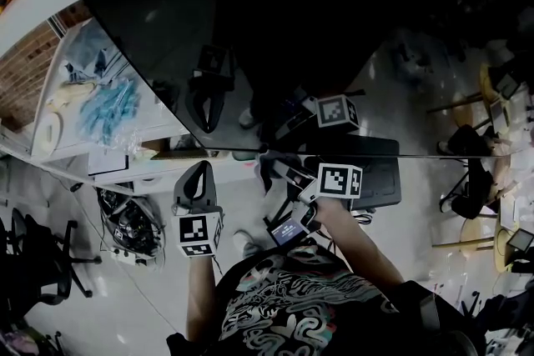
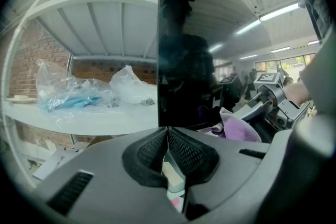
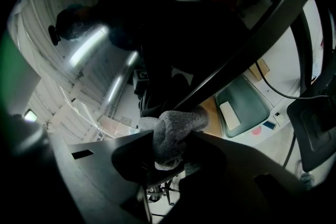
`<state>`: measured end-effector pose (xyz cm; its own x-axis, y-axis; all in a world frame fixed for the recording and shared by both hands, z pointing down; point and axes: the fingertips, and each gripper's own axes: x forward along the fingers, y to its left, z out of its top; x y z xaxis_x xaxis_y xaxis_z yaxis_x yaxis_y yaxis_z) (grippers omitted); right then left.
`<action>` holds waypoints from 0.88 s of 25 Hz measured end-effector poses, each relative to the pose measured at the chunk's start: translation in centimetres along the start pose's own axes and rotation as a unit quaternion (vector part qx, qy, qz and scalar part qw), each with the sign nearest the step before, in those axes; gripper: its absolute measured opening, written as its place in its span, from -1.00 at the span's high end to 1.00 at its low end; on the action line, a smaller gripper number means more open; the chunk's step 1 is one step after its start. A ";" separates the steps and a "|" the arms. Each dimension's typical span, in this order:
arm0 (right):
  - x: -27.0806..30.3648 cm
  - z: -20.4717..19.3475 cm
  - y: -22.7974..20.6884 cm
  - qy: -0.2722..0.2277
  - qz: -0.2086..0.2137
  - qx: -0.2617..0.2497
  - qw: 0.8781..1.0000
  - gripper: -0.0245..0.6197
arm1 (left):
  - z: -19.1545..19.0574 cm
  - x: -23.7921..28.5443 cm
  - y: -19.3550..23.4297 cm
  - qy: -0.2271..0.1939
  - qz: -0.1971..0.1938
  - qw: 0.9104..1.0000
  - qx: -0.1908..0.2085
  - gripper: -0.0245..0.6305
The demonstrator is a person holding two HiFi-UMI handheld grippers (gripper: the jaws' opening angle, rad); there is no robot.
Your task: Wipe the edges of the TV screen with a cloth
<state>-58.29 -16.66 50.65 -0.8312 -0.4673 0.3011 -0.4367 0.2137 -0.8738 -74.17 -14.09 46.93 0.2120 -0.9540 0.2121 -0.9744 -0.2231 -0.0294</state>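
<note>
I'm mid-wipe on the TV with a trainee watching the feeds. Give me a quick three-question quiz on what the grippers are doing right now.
1. Multiple choice: what does the right gripper hold? A) a sponge B) a cloth C) nothing
2. True or false: the left gripper has its jaws wide apart.
3. Fill in: the cloth sits against the ____ edge of the TV screen.

Key: 1 B. 2 False; the jaws are together with nothing between them. 3 Bottom.
</note>
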 end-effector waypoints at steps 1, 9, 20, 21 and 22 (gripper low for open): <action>0.6 -0.2 0.1 0.000 -0.002 0.000 1.000 0.50 | -0.2 0.1 0.7 0.000 -0.001 1.000 -0.001 0.87; 2.8 -1.0 0.8 0.000 -0.006 -0.002 1.000 0.50 | -0.6 0.1 3.0 -0.002 -0.008 1.000 -0.001 0.86; 4.3 -1.3 1.7 0.002 0.000 -0.004 1.000 0.50 | -0.6 -0.5 4.4 -0.001 0.001 1.000 0.000 0.87; 4.5 -1.4 1.9 0.003 0.000 -0.004 1.000 0.50 | -0.6 -0.5 4.6 -0.001 0.002 1.000 0.000 0.86; 4.8 -1.6 2.0 0.004 0.001 -0.004 1.000 0.50 | -0.7 -0.6 4.8 -0.001 0.002 1.000 0.000 0.87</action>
<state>-63.65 -17.12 50.95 -0.8343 -0.4606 0.3031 -0.4383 0.2206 -0.8713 -78.98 -14.44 47.30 0.2075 -0.9555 0.2098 -0.9754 -0.2184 -0.0300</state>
